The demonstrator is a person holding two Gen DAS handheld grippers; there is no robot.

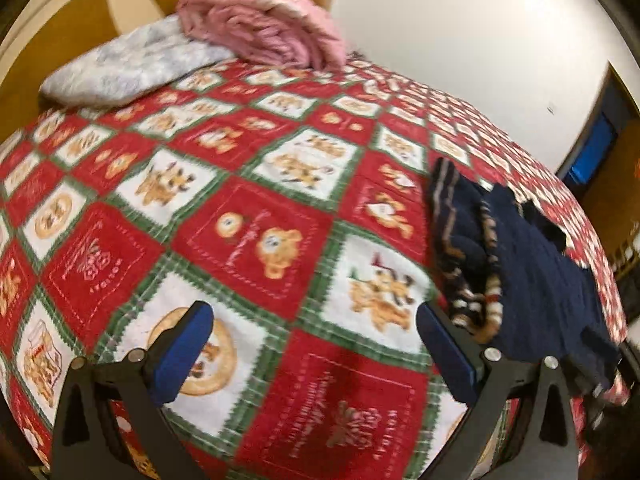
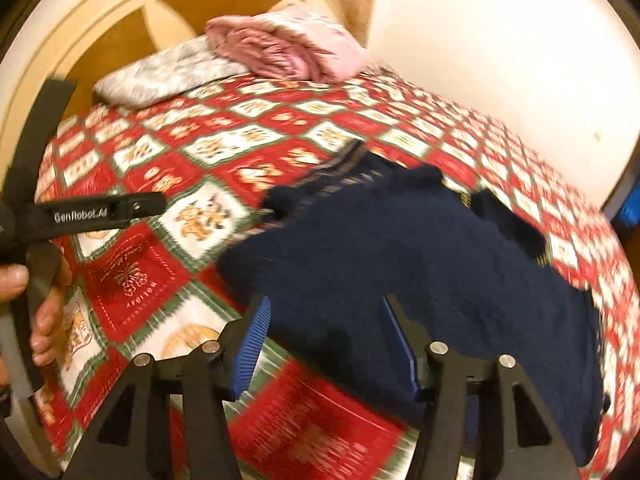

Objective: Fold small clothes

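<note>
Here is the bed, spread with a red, white and green checked quilt [image 1: 256,240] printed with teddy bears and biscuits, and the dark navy knitted garment [image 2: 420,280] lies rumpled on the quilt's right-hand side, one edge turned up to show a tan-and-white striped patterned band [image 1: 476,280]. The left gripper [image 1: 316,344] hangs over bare quilt with its blue-padded jaws spread wide and nothing between them; in its own view the navy garment sits just beside and beyond the right-hand finger, though whether the cloth touches that finger cannot be told through the blur. The right gripper [image 2: 324,344] is poised over the near edge of the navy garment, jaws standing apart at a middling width; dark cloth shows in the gap between the blue pads [image 2: 252,344], but the pads do not press on it. From the right wrist view, the left gripper's black body appears at the left edge, a white printed logo on its arm, gripped by a person's hand [image 2: 40,312] with fingers curled round the handle. Up at the head of the bed a rumpled pink fleecy blanket [image 1: 264,28] sits piled on a pale grey-and-white patterned pillow [image 1: 128,68], with a cream arched headboard [image 2: 100,12] behind and a plain white wall [image 1: 480,40] to the right.
</note>
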